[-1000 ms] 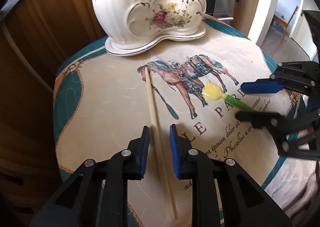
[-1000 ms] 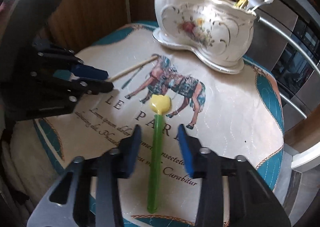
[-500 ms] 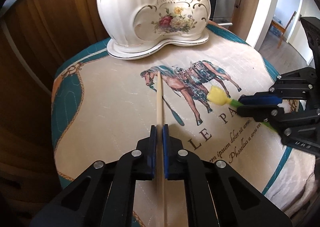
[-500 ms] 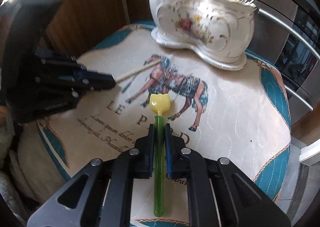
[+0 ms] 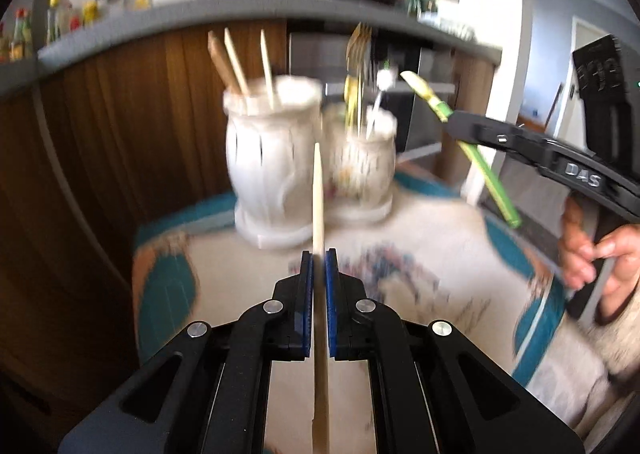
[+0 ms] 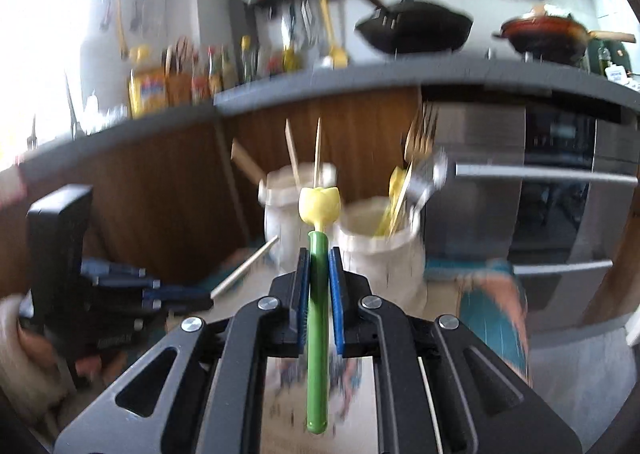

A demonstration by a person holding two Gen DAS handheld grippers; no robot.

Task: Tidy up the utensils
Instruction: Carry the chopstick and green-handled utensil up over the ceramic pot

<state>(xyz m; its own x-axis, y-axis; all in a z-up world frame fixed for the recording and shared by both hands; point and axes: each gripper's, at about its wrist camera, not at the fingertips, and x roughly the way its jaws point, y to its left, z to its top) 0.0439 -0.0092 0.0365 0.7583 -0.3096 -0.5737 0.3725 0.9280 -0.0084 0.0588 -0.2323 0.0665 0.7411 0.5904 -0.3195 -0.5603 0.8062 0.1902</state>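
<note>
My left gripper point(image 5: 319, 254) is shut on a pale wooden chopstick point(image 5: 318, 190), lifted off the cloth and pointing at the white two-part ceramic holder point(image 5: 276, 158). The holder's left pot holds wooden sticks point(image 5: 236, 66); its right pot point(image 5: 362, 170) holds a gold fork and small spoons. My right gripper point(image 6: 319, 252) is shut on the green handle of a yellow-headed utensil point(image 6: 319, 294), raised in front of the holder point(image 6: 378, 246). In the left wrist view that utensil point(image 5: 480, 162) hangs tilted at the right; in the right wrist view the left gripper point(image 6: 208, 300) holds its chopstick point(image 6: 244, 268) at the left.
The round table with the printed horse cloth point(image 5: 240, 294) lies below both grippers. Behind it run wooden cabinet fronts point(image 6: 160, 190), a steel oven point(image 6: 560, 190) and a grey counter point(image 6: 400, 74) with pans and bottles. A hand point(image 5: 596, 254) holds the right gripper's grip.
Both grippers closed on their utensils lying on the cloth, then lifted them and tilted up toward the holder. The view now takes in the counter and is blurred by motion.
</note>
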